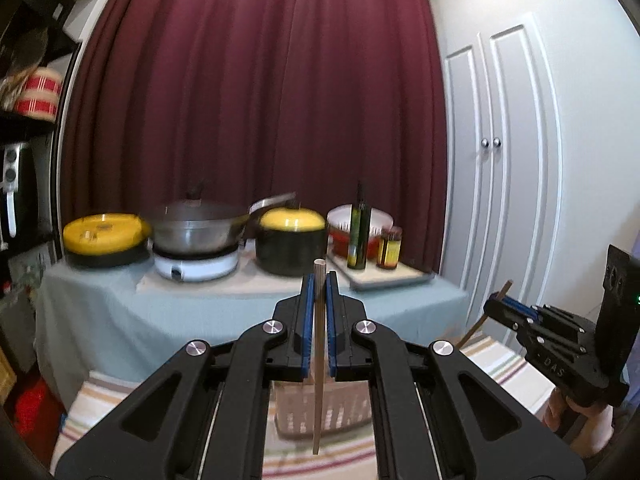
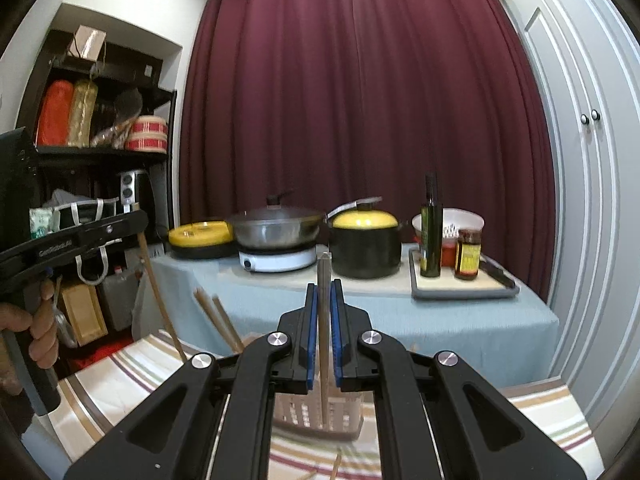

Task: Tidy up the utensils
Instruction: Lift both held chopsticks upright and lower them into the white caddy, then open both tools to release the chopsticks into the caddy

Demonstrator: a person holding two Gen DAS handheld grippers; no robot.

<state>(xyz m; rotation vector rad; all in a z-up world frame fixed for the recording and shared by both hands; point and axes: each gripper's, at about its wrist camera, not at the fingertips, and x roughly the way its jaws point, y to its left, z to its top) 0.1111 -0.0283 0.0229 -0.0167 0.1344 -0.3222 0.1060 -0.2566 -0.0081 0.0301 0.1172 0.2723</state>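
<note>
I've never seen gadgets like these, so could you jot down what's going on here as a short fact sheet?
left gripper: shut on an upright wooden chopstick
right gripper: shut on another wooden chopstick, also upright
below the grippers: slotted beige holder basket on a striped cloth
loose chopsticks: a few leaning to the left in the right wrist view
behind: table with blue cloth, wok on a white burner, two yellow-lidded pots, oil bottle, jar
backdrop: maroon curtain

Maroon curtain [image 2: 360, 100] covered the back wall — white cupboard doors [image 1: 500, 152] right, dark shelving [image 2: 100, 128] left.
</note>
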